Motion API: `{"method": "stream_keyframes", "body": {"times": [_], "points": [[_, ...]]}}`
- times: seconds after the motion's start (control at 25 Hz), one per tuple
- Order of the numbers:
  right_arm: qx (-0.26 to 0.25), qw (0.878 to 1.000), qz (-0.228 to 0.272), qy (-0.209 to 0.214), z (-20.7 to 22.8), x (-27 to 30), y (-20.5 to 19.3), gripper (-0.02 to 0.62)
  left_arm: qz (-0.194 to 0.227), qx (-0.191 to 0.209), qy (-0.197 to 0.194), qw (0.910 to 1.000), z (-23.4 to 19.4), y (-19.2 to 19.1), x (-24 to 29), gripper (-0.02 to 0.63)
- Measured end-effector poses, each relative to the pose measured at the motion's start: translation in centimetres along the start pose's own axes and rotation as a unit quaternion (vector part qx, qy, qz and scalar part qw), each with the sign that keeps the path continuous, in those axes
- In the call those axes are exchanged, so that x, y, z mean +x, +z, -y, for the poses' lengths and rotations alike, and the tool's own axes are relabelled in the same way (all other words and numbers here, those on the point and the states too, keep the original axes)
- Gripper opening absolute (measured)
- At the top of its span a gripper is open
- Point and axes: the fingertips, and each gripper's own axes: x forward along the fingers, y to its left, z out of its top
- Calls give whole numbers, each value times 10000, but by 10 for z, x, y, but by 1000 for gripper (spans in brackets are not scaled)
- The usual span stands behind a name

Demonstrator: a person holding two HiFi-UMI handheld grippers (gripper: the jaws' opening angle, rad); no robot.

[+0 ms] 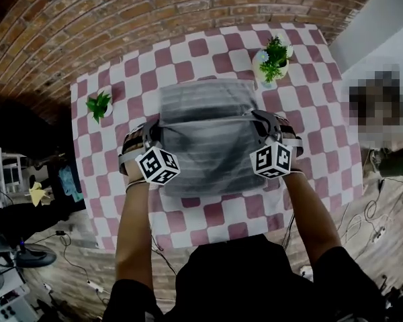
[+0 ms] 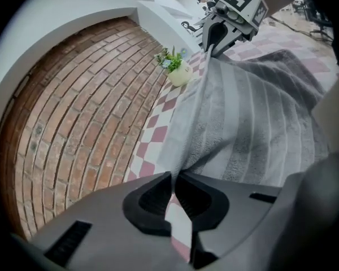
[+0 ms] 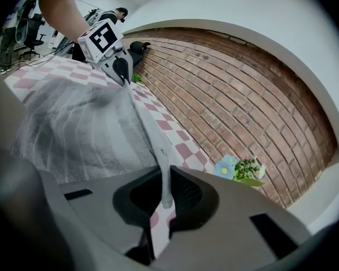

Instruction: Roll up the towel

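A grey striped towel (image 1: 205, 146) hangs stretched between my two grippers above the pink-and-white checked table (image 1: 309, 153). My left gripper (image 1: 154, 125) is shut on one end of the towel's raised edge. In the left gripper view its jaws (image 2: 173, 180) pinch the cloth (image 2: 260, 117). My right gripper (image 1: 258, 119) is shut on the other end of that edge. In the right gripper view the edge (image 3: 152, 134) runs straight into its closed jaws (image 3: 163, 192). Each gripper view shows the other gripper across the taut edge: the right gripper (image 2: 214, 35) and the left gripper (image 3: 122, 68).
A white pot with a green plant (image 1: 271, 60) stands at the table's far right, close to the towel's far edge. A smaller green plant (image 1: 99, 104) stands at the left edge. Brick floor (image 1: 121, 19) surrounds the table. Cables and gear lie on the floor at both sides.
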Motion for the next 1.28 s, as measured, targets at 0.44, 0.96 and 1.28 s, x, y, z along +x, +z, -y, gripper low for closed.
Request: {"method": "stream_keyframes", "body": {"times": [0.44, 0.96, 1.28], "points": [[460, 9985, -283, -4, 29, 75, -17, 18, -155, -234, -41, 9996, -33, 12, 73, 20], [768, 9937, -765, -293, 65, 122, -20, 115, -352, -621, 129, 9974, -75, 16, 125, 36], [1807, 9819, -574, -9, 42, 75, -26, 149, 95, -2401, -143, 9706, -55, -14, 79, 219]]}}
